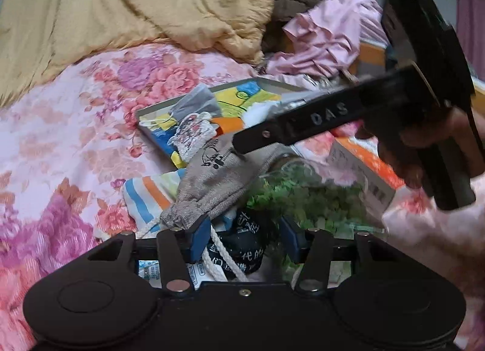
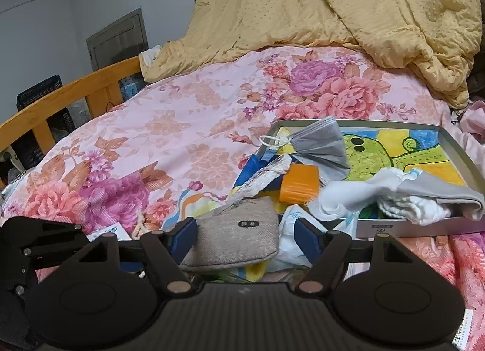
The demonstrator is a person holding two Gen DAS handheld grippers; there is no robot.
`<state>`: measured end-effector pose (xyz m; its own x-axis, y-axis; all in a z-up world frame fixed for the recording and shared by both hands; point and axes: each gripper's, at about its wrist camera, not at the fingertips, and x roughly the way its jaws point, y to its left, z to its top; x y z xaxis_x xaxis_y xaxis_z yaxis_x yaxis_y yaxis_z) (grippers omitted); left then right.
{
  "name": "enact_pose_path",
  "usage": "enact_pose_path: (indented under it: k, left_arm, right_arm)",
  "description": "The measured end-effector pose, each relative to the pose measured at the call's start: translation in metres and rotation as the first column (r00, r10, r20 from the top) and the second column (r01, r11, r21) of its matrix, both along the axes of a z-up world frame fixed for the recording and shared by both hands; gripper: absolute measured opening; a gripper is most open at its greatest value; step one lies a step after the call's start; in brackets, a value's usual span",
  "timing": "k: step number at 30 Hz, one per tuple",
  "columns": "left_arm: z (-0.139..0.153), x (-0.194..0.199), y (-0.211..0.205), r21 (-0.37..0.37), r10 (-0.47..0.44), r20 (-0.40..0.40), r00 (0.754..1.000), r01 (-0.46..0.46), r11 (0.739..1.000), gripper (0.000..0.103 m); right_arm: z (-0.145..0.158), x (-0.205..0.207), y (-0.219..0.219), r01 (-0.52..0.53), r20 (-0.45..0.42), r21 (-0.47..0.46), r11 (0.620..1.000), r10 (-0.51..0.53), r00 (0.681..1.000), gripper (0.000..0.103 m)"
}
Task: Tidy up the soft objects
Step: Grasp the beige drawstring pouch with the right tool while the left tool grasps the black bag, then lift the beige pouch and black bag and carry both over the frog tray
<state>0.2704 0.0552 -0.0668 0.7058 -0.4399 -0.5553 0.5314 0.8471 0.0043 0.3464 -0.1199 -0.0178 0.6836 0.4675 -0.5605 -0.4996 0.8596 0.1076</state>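
Roughly halfway through the soft stuff, I'd say

The tray [image 2: 454, 144] on the bed already has a grey mask [image 2: 318, 144] and white cloths [image 2: 409, 202] in it. The grey pouch [image 2: 236, 241] still lies just outside between my right gripper [image 2: 245, 240] jaws, not clamped. My left gripper [image 1: 242, 241] is loose over a white cord [image 1: 218, 251].

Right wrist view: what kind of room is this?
Likely a bedroom: a floral bedspread over a bed with a wooden rail, and a yellow quilt heaped at the back.
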Motion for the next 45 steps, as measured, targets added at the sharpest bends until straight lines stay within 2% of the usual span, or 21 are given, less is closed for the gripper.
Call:
enact_pose_path:
  k: [6, 10, 16, 20, 25, 27, 31, 32, 35, 40, 45]
  left_arm:
    - [-0.007, -0.009, -0.015, 0.151, -0.06, 0.054, 0.997, 0.051, 0.987, 0.046]
    - [-0.01, -0.008, -0.018, 0.19, -0.059, 0.058, 0.997, 0.046, 0.981, 0.045]
    - [-0.022, -0.012, -0.033, 0.352, -0.123, 0.108, 0.987, 0.078, 0.933, 0.043]
    - [-0.027, -0.014, -0.039, 0.399, -0.139, 0.137, 0.981, 0.074, 0.914, 0.04]
    - [-0.032, -0.02, -0.045, 0.456, -0.18, 0.174, 0.968, 0.083, 0.886, 0.019]
    - [-0.035, -0.022, -0.047, 0.478, -0.193, 0.186, 0.963, 0.083, 0.874, 0.016]
    - [-0.035, -0.023, -0.045, 0.478, -0.193, 0.2, 0.961, 0.076, 0.875, 0.007]
    - [-0.034, -0.024, -0.044, 0.474, -0.19, 0.201, 0.961, 0.074, 0.877, 0.006]
    - [-0.031, -0.023, -0.041, 0.462, -0.179, 0.199, 0.964, 0.069, 0.884, 0.004]
    - [-0.024, -0.021, -0.038, 0.437, -0.132, 0.203, 0.97, 0.031, 0.899, 0.003]
    - [-0.011, -0.02, -0.026, 0.351, -0.065, 0.19, 0.98, -0.006, 0.936, 0.002]
  right_arm:
    - [-0.002, -0.001, 0.004, -0.011, -0.015, -0.009, 1.0, 0.011, 1.0, 0.07]
    - [-0.004, -0.001, 0.006, -0.019, -0.022, -0.014, 1.0, 0.019, 1.0, 0.069]
    - [-0.005, -0.001, 0.009, -0.02, -0.025, -0.015, 1.0, 0.02, 0.999, 0.068]
    - [-0.006, -0.001, 0.01, -0.013, -0.026, -0.015, 1.0, 0.013, 1.0, 0.065]
    - [-0.006, -0.001, 0.009, -0.002, -0.015, -0.02, 1.0, 0.001, 1.0, 0.056]
    - [-0.005, -0.001, 0.008, 0.001, -0.011, -0.022, 1.0, -0.001, 1.0, 0.052]
    - [-0.004, -0.003, 0.007, 0.002, 0.001, -0.025, 1.0, -0.002, 1.0, 0.036]
    - [-0.003, -0.003, 0.007, 0.001, 0.004, -0.025, 1.0, -0.001, 1.0, 0.03]
    - [-0.001, -0.006, 0.009, -0.014, 0.013, -0.037, 0.999, 0.015, 1.0, 0.022]
    - [0.004, -0.017, 0.015, -0.046, 0.064, -0.087, 0.995, 0.051, 0.997, 0.018]
    - [0.015, -0.029, 0.015, -0.061, 0.135, -0.093, 0.994, 0.073, 0.988, 0.017]
